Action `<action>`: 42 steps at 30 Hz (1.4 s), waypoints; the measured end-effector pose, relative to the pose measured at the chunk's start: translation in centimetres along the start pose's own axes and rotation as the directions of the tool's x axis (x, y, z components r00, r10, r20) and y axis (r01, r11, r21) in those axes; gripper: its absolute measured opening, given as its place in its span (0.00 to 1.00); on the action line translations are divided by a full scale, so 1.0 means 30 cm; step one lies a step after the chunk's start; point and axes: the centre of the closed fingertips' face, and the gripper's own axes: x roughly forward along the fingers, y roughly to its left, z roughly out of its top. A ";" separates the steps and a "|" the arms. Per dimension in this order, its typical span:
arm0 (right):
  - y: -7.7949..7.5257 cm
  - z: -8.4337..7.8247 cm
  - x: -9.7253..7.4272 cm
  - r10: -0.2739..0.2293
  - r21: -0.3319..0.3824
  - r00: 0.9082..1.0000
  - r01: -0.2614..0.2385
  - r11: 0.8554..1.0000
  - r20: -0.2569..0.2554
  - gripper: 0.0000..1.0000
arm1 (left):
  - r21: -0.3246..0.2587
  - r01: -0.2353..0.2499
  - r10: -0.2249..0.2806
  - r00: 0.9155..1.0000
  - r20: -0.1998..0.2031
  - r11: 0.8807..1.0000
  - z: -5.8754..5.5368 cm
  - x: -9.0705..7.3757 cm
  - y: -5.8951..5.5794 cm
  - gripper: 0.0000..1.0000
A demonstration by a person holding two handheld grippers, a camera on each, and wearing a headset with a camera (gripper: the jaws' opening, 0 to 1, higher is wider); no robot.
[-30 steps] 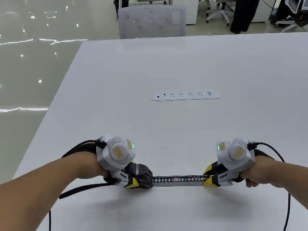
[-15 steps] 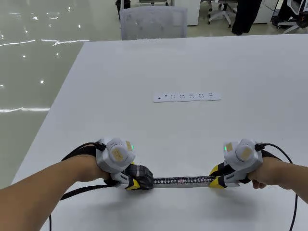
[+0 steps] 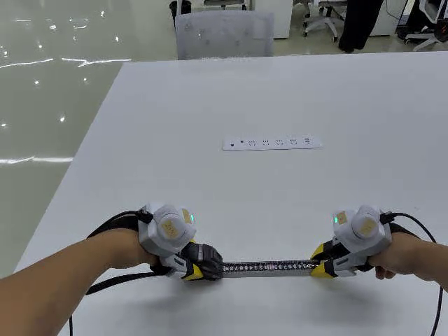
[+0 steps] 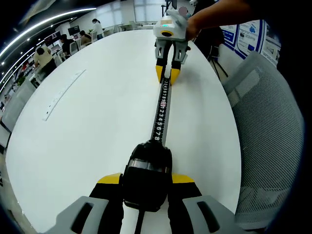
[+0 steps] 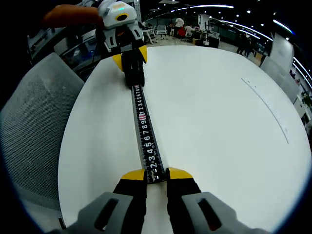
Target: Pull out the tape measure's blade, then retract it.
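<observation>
tape measure, blade numerals 2–9, perhaps 10

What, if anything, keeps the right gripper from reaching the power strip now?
Probably not reachable yet: the right gripper is shut on the tape blade, which is stretched from the case in the left gripper. The tabletop up to the power strip looks bare.
</observation>
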 end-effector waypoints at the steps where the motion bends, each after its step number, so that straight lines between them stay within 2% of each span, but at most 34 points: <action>1: 0.002 0.001 -0.002 0.000 -0.003 1.000 0.000 1.000 0.000 0.13 | -0.001 0.000 0.000 1.000 0.001 1.000 0.000 0.000 0.000 0.32; 42: -0.012 -0.066 -0.059 -0.012 0.022 1.000 0.012 1.000 -0.013 0.13 | -0.001 0.002 -0.002 1.000 -0.003 1.000 0.001 -0.003 0.001 0.32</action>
